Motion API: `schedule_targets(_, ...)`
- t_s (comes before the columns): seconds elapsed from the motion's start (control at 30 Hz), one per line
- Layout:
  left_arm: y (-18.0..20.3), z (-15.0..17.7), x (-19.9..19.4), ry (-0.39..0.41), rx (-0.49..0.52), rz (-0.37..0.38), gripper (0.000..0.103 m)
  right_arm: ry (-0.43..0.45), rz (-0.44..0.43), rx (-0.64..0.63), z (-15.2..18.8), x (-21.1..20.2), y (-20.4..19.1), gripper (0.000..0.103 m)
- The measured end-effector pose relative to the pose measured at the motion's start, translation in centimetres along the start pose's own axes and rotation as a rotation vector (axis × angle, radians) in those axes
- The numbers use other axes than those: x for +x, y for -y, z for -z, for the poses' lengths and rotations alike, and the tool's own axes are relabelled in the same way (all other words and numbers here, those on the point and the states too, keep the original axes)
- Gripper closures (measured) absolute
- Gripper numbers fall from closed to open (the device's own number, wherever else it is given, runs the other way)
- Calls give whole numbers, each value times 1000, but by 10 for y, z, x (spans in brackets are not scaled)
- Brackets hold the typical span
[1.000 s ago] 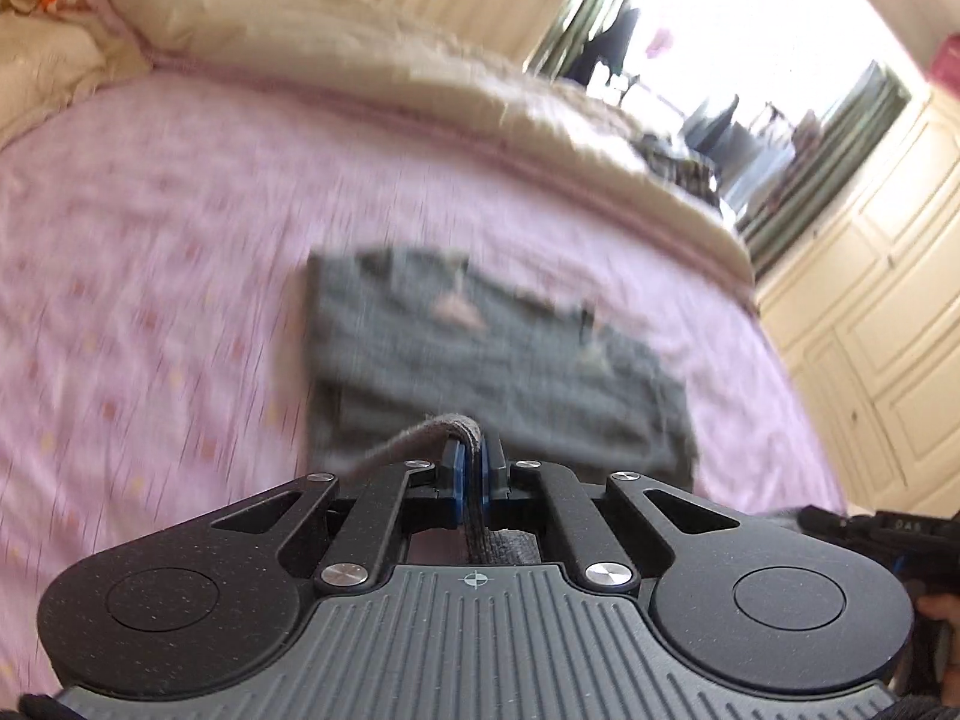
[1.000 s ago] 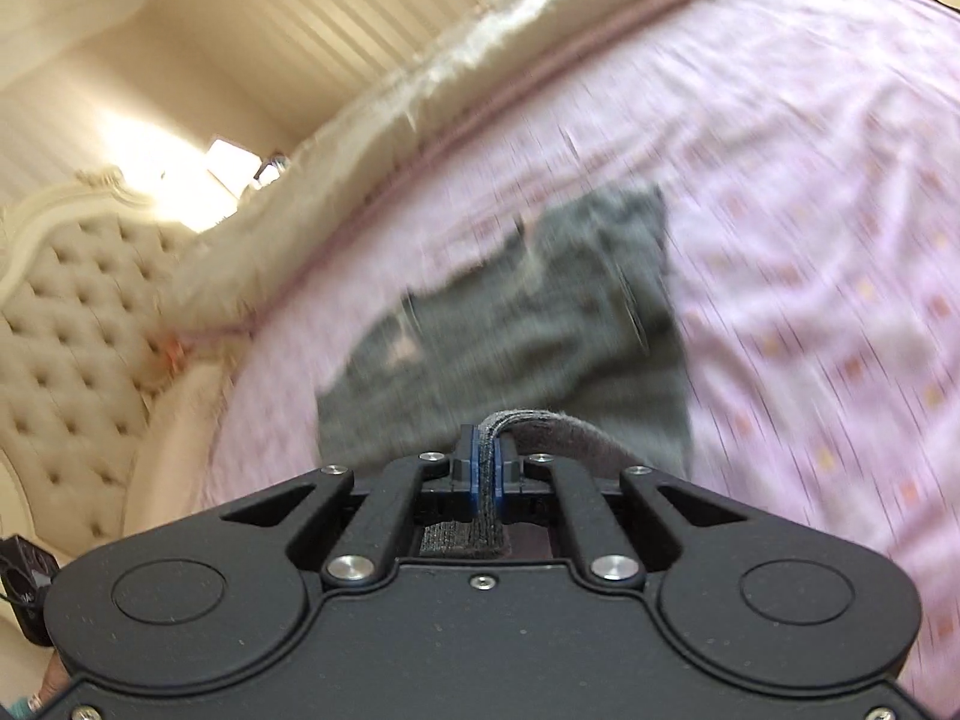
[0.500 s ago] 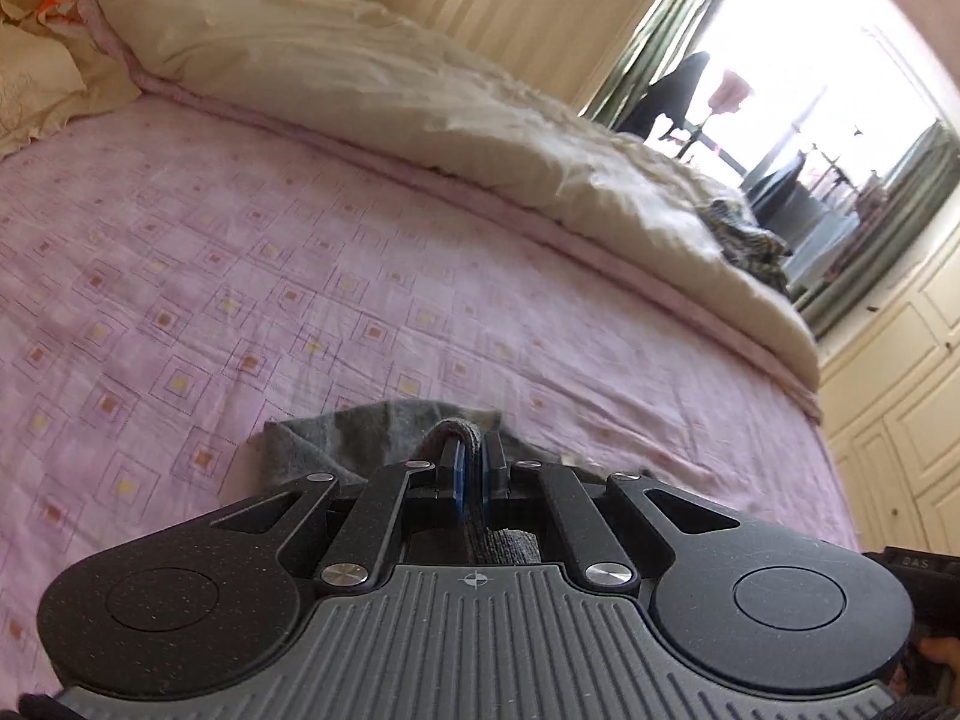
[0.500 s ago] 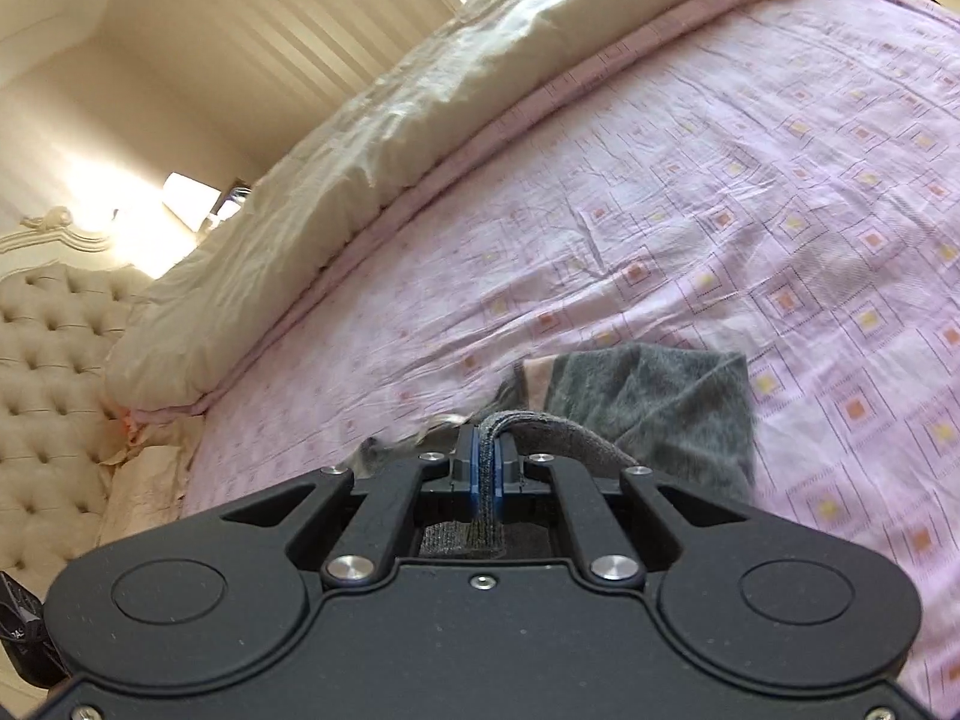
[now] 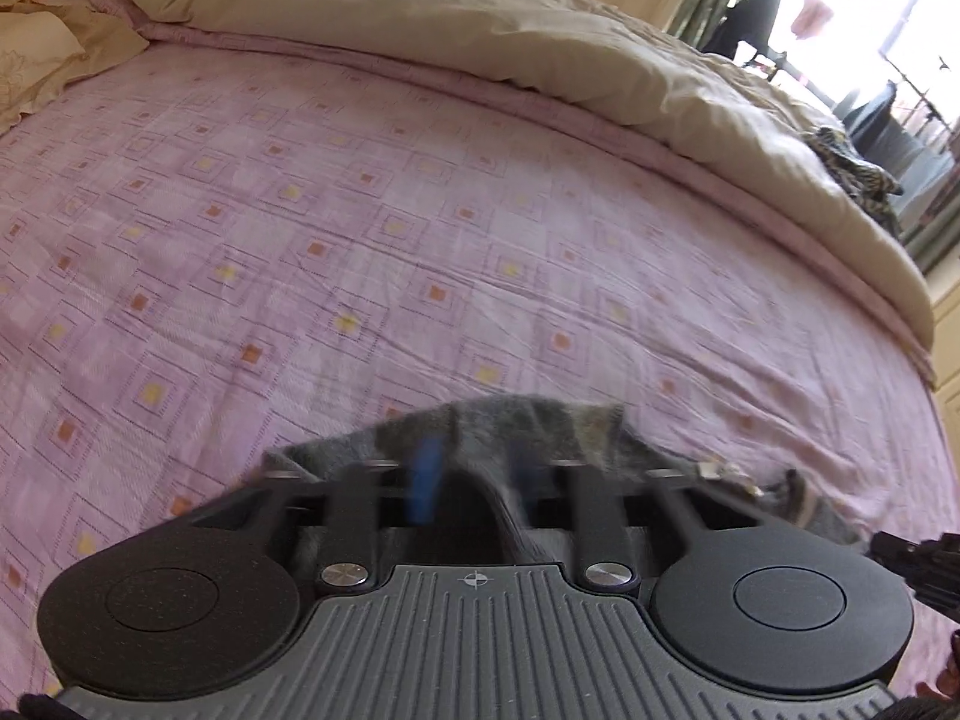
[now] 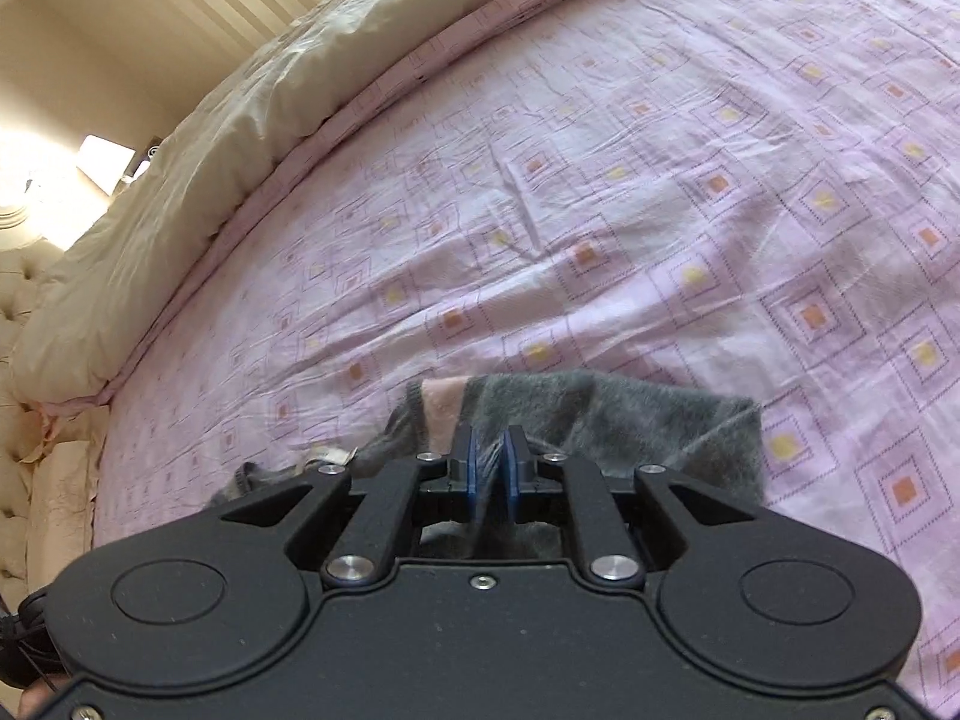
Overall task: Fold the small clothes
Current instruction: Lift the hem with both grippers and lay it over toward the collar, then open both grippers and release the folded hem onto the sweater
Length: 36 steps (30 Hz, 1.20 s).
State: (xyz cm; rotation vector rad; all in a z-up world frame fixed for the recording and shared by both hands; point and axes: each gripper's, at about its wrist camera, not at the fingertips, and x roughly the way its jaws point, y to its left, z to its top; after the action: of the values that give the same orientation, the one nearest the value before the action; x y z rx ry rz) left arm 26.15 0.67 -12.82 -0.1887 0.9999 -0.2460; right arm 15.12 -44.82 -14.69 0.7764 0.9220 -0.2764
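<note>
Left gripper (image 5: 474,480) and right gripper (image 6: 487,468) are spreading apart over the grey garment (image 6: 630,420), lying on the pink bedsheet (image 6: 660,210).

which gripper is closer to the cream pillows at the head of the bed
Left. The cream pillows lie off to the left gripper's left; the right gripper sits on its other side, farther away.

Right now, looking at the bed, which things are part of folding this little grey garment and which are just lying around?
Part of the job:
grey garment
left hand-held gripper, opening
right hand-held gripper, slightly open, cloth between the pads
pink bedsheet, the work surface

Just lying about:
cream duvet
patterned cloth on the duvet's far end
tufted headboard
</note>
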Motion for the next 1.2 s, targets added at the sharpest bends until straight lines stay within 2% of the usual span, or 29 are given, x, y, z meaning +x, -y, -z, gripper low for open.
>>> schedule_targets(0.07, 0, -5, -4, 32, -1, -7, 52, 17, 20, -27, -2, -3, -2, 69)
schedule_targets(0.1, 1, -6, -8, 41, 9, -15, 51, 32, 26, -52, -2, -6, -5, 54)
schedule_targets(0.13, 2, -6, -12, 48, 24, -26, 48, 45, 23, -82, -1, -10, -7, 51)
schedule_targets(0.2, 10, -4, -22, 60, 75, -32, 45, 58, 22, -153, 4, -17, -16, 51)
schedule_targets(0.33, 29, 18, -39, 47, 206, 16, 43, 45, 25, -285, 26, -27, -34, 51)
schedule_targets(0.53, 47, 65, -37, -47, 339, 59, 43, -37, 42, -428, 71, -21, -53, 51)
schedule_targets(0.67, 46, 82, -26, -102, 377, 58, 43, -77, 59, -502, 87, -11, -59, 51)
schedule_targets(0.8, 38, 75, -7, -128, 380, 31, 43, -111, 81, -549, 89, 4, -61, 51)
schedule_targets(1.03, 34, 32, 29, -115, 367, -19, 42, -121, 142, -596, 66, 33, -65, 50)
schedule_targets(1.2, 35, 3, 50, -112, 344, -57, 41, -128, 169, -578, 46, 49, -66, 50)
